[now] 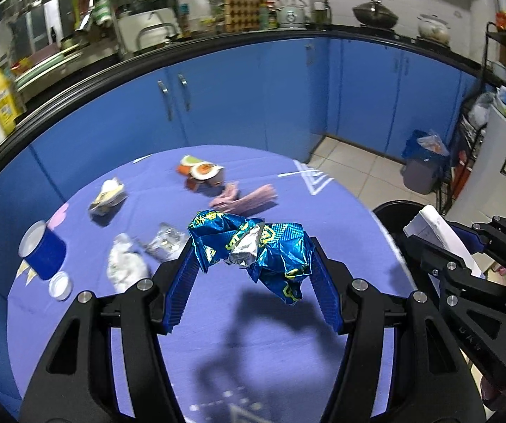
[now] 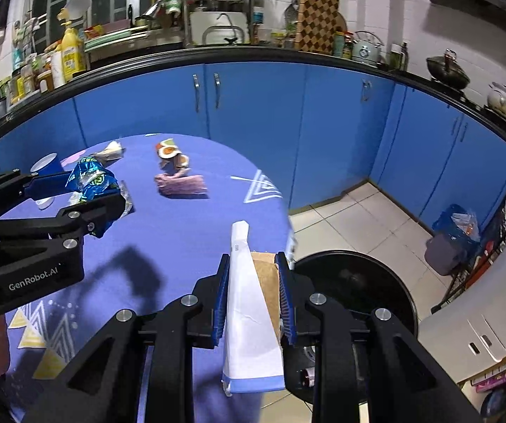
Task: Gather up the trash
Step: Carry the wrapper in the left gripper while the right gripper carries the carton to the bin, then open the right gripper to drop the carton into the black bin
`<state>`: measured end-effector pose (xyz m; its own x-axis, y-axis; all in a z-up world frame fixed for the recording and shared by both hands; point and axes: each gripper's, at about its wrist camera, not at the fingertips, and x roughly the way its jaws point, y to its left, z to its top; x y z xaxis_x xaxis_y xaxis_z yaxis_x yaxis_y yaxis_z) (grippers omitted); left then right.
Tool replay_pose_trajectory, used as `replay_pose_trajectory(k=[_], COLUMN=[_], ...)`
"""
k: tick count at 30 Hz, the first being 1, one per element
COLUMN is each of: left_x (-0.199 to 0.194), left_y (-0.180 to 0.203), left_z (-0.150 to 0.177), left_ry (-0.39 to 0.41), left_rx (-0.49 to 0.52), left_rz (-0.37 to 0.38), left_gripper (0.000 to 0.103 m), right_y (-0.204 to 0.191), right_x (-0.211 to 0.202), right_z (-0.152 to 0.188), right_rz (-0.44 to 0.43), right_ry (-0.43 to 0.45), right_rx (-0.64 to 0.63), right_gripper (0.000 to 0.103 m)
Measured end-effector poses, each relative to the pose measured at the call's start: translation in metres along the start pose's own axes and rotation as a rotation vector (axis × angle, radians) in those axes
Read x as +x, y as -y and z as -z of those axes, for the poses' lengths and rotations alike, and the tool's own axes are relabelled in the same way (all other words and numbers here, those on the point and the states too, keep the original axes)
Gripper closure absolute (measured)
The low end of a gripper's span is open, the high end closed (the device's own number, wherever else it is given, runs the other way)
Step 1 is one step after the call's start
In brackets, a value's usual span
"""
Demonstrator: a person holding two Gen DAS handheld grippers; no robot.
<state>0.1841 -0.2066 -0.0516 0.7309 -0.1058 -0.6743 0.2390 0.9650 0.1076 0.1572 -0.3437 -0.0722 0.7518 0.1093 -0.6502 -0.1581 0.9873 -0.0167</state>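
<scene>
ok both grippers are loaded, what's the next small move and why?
Probably carry the right gripper a little further right until it hangs over the black bin, then open. It grips a flattened white carton that sits at the table edge, beside the bin's mouth. The left gripper, clamped on the crumpled blue wrapper, is over mid-table and should follow.

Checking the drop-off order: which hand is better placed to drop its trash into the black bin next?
Right. The right gripper, shut on the white carton, sits at the table edge beside the black bin; the left gripper, holding the blue wrapper, is over the table.
</scene>
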Motion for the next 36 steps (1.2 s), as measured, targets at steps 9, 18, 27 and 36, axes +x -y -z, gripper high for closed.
replay_pose_trajectory(k=[9,18,27,36], left_x=[0.008,0.017,0.025,0.029], left_y=[0.044,0.085,0.119,0.134], left_z=[-0.013,-0.024,-0.028,-0.036], left_ry=[0.006,0.004,-0.004,0.006], left_rx=[0.073,0.130,0.177,0.196], left_rz=[0.033,0.062,0.087,0.093], left_gripper=[0.042,0.042,0.041,0.041], right_y=[0.041,0.076,0.100,0.116], right_x=[-0.002,-0.003,-0.004,-0.001], right_z=[0.010,0.019,0.026,0.029], right_rz=[0.049,0.068,0.078,0.070], right_ry=[0.008,0.022,0.023,0.017], right_rx=[0.067,0.130,0.169,0.208], right_gripper=[0.078,0.078,0.078,0.078])
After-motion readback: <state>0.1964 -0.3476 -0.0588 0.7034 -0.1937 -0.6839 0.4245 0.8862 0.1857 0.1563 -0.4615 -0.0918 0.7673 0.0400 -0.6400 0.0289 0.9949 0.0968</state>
